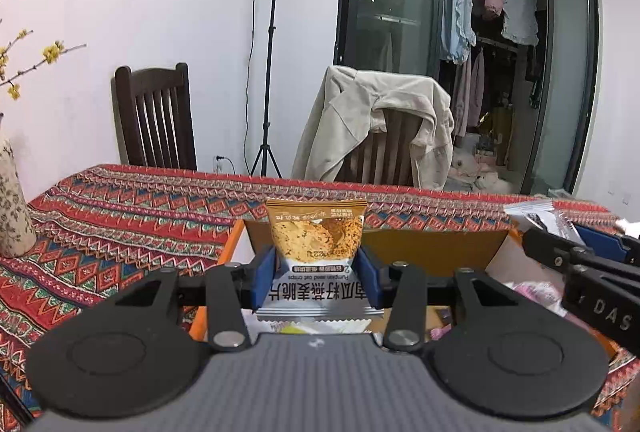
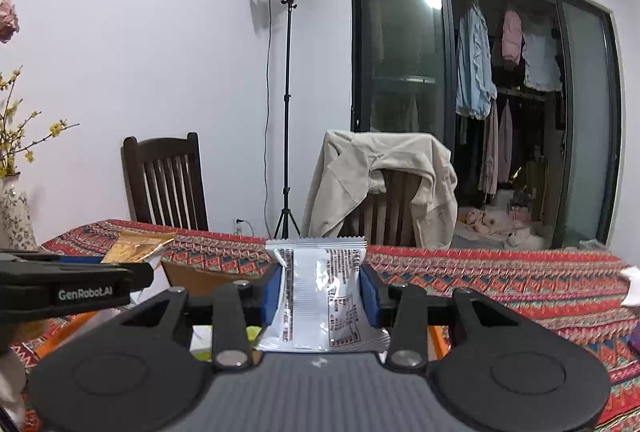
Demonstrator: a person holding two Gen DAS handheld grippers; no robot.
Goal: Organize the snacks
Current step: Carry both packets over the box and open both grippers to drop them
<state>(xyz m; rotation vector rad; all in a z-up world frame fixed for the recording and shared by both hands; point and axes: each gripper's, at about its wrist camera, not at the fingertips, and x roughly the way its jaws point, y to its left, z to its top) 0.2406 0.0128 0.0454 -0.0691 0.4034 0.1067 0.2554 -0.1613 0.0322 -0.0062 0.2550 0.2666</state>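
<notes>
Patterned tabletop (image 1: pixel 120 216) below me carries the cardboard box (image 1: pixel 432 248). My left gripper (image 1: pixel 316 272) fingers pinch an oat-crisp packet (image 1: pixel 316 232) over it; my right gripper (image 2: pixel 320 292) fingers pinch a silver packet (image 2: pixel 320 288). Both grips look shallow on slick foil, so either could slip or miss the box.

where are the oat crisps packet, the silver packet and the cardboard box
oat crisps packet (image 1: pixel 316 244), left wrist view, on its printed front
silver packet (image 2: pixel 320 296), right wrist view, on its back seam
cardboard box (image 1: pixel 432 247), left wrist view, on its far inner wall
</notes>
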